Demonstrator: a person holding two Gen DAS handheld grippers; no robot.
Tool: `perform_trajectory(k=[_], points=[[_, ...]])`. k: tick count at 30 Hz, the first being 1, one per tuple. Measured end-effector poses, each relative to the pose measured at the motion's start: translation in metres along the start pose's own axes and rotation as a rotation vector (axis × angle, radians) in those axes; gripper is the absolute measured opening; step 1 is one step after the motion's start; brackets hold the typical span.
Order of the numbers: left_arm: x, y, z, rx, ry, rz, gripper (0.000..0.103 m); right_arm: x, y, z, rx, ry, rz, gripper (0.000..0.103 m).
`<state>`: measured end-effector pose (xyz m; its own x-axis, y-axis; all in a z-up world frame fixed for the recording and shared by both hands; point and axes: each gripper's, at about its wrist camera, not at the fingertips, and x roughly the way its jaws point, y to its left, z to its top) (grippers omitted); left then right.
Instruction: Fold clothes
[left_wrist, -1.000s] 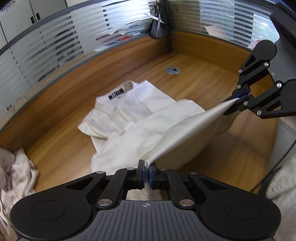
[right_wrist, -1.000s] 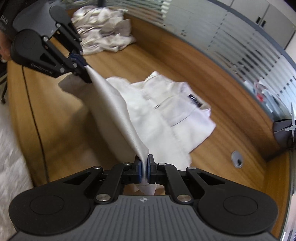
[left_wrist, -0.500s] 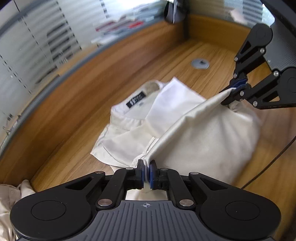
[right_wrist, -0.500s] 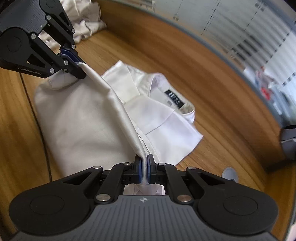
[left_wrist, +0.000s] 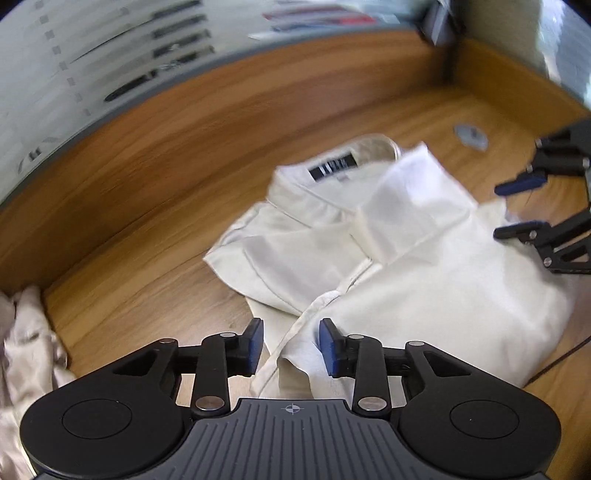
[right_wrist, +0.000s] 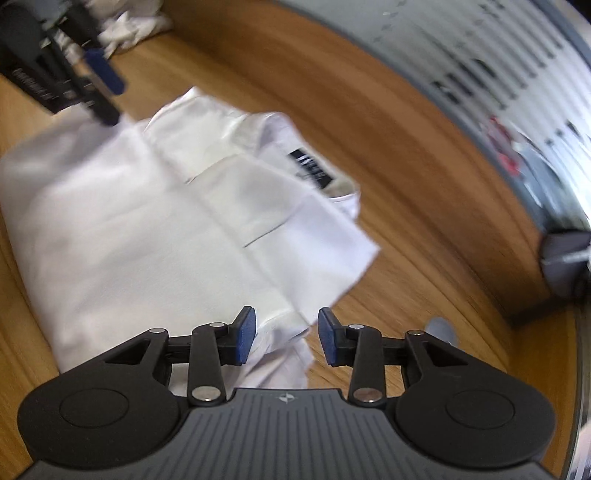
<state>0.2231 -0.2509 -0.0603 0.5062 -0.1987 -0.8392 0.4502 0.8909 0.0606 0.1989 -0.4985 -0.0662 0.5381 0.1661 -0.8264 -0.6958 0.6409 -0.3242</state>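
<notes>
This looks like an office. The worktop (left_wrist: 155, 206) is a wood-grain desk surface fenced by a low wooden back edge, and just behind that edge stands a frosted glass partition (left_wrist: 92, 62) with horizontal stripes, the kind that divides workstations. A round grey cable grommet (left_wrist: 470, 136) is set into the worktop near its far corner. Beyond the partition, blurred papers or folders with red edges (left_wrist: 314, 18) show through. A thin dark cable (left_wrist: 554, 363) trails across the worktop's near side.
</notes>
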Motion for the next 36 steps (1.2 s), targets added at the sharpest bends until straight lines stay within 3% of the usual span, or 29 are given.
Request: perform_trajectory(k=[3,6,10,15,22,25,27,28,33,36], points=[[-0.025,0.005,-0.01,-0.049,-0.036,-0.053,0.053,-0.021,-0.011,-0.006,0.066,-0.016,0.022,0.046],[-0.044,0.003,-0.026,-0.065,-0.045,-0.089,0.062,-0.043,-0.018,-0.02,0.134,-0.035,0.097,0.055],[-0.048,-0.006,-0.051,-0.083,-0.005,-0.108,0.072,-0.058,-0.013,-0.04,0.197,-0.029,0.192,0.07],[-0.043,-0.016,-0.079,-0.112,0.035,-0.136,0.083,-0.066,0.007,-0.061,0.21,-0.009,0.259,0.073],[-0.024,-0.031,-0.091,-0.082,0.051,-0.147,0.082,-0.054,0.039,-0.071,0.161,-0.002,0.305,0.075],[-0.016,-0.036,-0.091,-0.042,0.043,-0.125,0.079,-0.047,0.047,-0.068,0.114,-0.02,0.285,0.068],[-0.009,-0.037,-0.09,-0.022,0.035,-0.12,0.069,-0.041,0.047,-0.065,0.102,-0.026,0.273,0.058],[-0.006,-0.038,-0.089,-0.016,0.034,-0.117,0.066,-0.039,0.046,-0.064,0.105,-0.028,0.274,0.047],[-0.004,-0.042,-0.089,-0.012,0.016,-0.119,0.026,-0.043,0.043,-0.058,0.116,-0.081,0.291,0.022],[-0.012,-0.046,-0.087,-0.013,-0.015,-0.114,0.017,-0.051,0.039,-0.057,0.156,-0.093,0.3,0.017]])
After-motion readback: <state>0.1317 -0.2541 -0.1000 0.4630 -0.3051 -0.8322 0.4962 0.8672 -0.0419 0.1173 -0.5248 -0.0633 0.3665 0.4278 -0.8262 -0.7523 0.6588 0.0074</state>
